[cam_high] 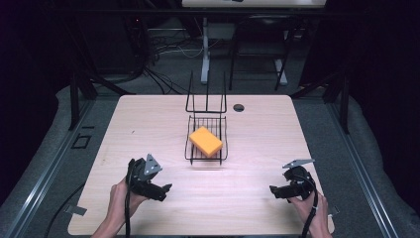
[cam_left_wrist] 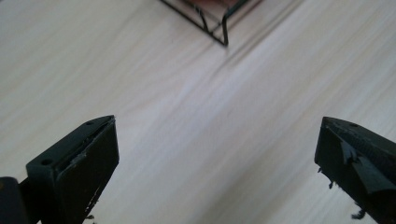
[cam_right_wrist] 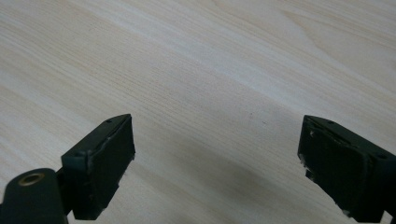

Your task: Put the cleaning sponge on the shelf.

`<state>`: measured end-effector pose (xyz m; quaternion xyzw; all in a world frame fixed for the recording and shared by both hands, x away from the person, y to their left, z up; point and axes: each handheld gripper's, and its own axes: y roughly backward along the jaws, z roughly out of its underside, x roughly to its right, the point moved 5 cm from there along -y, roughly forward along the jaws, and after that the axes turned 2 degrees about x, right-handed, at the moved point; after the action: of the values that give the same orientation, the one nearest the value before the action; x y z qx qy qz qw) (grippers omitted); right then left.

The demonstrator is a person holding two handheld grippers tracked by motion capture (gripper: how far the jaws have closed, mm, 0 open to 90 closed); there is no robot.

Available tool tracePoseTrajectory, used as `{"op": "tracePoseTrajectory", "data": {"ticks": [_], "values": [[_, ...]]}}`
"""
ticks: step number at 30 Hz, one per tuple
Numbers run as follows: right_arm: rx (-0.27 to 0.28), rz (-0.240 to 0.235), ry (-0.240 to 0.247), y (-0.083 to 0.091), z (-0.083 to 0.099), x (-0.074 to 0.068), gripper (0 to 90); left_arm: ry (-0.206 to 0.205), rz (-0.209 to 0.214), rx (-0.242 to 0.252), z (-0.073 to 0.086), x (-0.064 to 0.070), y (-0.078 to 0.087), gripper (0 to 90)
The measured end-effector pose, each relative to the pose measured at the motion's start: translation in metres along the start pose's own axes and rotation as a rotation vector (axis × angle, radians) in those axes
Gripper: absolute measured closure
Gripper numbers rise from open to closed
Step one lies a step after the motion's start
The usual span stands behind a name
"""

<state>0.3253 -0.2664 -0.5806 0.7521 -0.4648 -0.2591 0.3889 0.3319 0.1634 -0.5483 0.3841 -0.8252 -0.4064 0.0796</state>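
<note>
Left gripper [cam_high: 166, 188] and right gripper [cam_high: 272, 190] hover low over the table [cam_high: 257, 144], jaws spread wide, empty. Orange sponge [cam_high: 205, 141] lies in the wire basket [cam_high: 190, 148] at 12 o'clock, probably the next pick.

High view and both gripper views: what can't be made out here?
- Orange block: its underside, hidden by its own body and the wire basket, high view.
- Wire basket: cut off by the top edge of the left gripper view; one corner shows.
- Dark round spot on the table: too small to identify.
</note>
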Motion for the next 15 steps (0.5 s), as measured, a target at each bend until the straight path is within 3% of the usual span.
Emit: {"op": "tracePoseTrajectory", "data": {"ticks": [2, 7, 12, 13, 15], "values": [[-0.002, 0.002, 0.001, 0.000, 0.000, 0.000, 10.6, 0.031, -0.007, -0.023, 0.019, -0.005, 0.000, 0.0], [-0.010, 0.005, 0.011, -0.001, 0.000, 0.000, 10.6, 0.072, 0.005, -0.028, 0.036, -0.013, -0.002, 0.0], [-0.010, 0.007, 0.009, -0.003, 0.001, 0.000, 10.5, 0.070, -0.010, -0.013, 0.036, -0.018, 0.001, 0.0], [-0.012, 0.003, 0.009, -0.004, 0.001, 0.000, 10.5, 0.092, 0.007, 0.018, 0.036, -0.020, 0.002, 0.0], [-0.013, 0.005, 0.011, -0.004, 0.001, 0.001, 10.5, 0.093, 0.003, 0.028, 0.037, -0.022, 0.002, 0.0]]}}
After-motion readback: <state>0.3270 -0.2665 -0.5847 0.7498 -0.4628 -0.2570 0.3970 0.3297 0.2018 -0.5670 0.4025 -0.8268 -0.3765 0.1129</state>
